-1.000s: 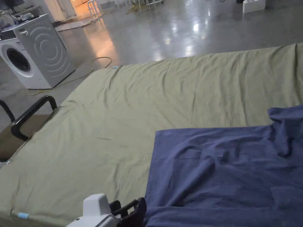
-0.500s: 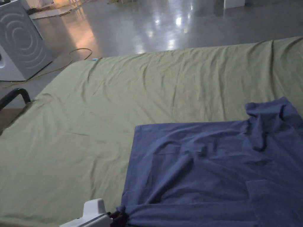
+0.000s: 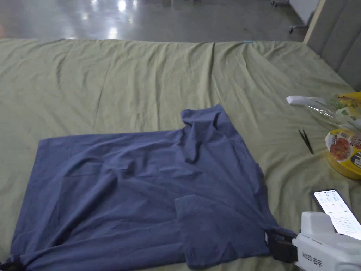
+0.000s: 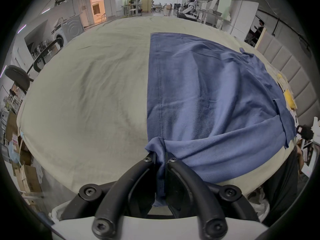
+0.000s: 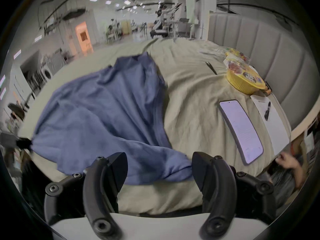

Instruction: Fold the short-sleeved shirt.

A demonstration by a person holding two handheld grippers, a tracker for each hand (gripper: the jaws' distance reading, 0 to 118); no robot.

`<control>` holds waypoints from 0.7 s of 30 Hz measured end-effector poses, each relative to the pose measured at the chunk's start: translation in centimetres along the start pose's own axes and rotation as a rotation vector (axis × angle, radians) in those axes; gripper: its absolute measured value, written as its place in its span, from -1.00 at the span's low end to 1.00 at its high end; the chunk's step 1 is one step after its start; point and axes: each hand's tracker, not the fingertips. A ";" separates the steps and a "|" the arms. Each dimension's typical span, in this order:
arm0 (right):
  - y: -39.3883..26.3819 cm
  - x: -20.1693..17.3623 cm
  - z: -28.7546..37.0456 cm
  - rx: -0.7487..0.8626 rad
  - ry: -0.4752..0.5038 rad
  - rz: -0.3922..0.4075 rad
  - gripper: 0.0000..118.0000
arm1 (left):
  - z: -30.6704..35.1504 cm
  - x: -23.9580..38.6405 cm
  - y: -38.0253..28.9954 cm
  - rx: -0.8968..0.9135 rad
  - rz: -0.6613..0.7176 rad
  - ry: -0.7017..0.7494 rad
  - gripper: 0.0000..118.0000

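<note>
A blue short-sleeved shirt [image 3: 141, 183] lies spread and wrinkled on the green bed sheet [image 3: 123, 77], hem to the left, collar to the right. My left gripper [image 4: 160, 159] is shut on the near hem corner, and the cloth bunches between its jaws. That corner sits at the head view's bottom left edge. My right gripper [image 5: 159, 164] is open, its jaws wide apart on either side of the near sleeve corner [image 5: 173, 171]. In the head view the right gripper [image 3: 278, 243] touches that corner at the bottom right. The shirt [image 5: 103, 108] stretches slightly between the two grippers.
On the sheet to the right lie a lit phone [image 3: 336, 211], a yellow bowl [image 3: 343, 155], black tweezers [image 3: 306, 140], a white object [image 3: 303, 100] and a plastic bag. A paper with a pen [image 5: 270, 120] lies by the padded headboard [image 5: 259, 44]. Bare sheet extends beyond the shirt.
The head camera has swung right, bringing the right gripper and the bedside items into view. The left gripper, near the hem corner a second ago, has closed on it.
</note>
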 end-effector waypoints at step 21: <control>7.6 0.3 1.8 0.195 0.125 -0.164 -0.71 | 7.3 -0.3 7.6 0.426 0.075 -0.067 -0.94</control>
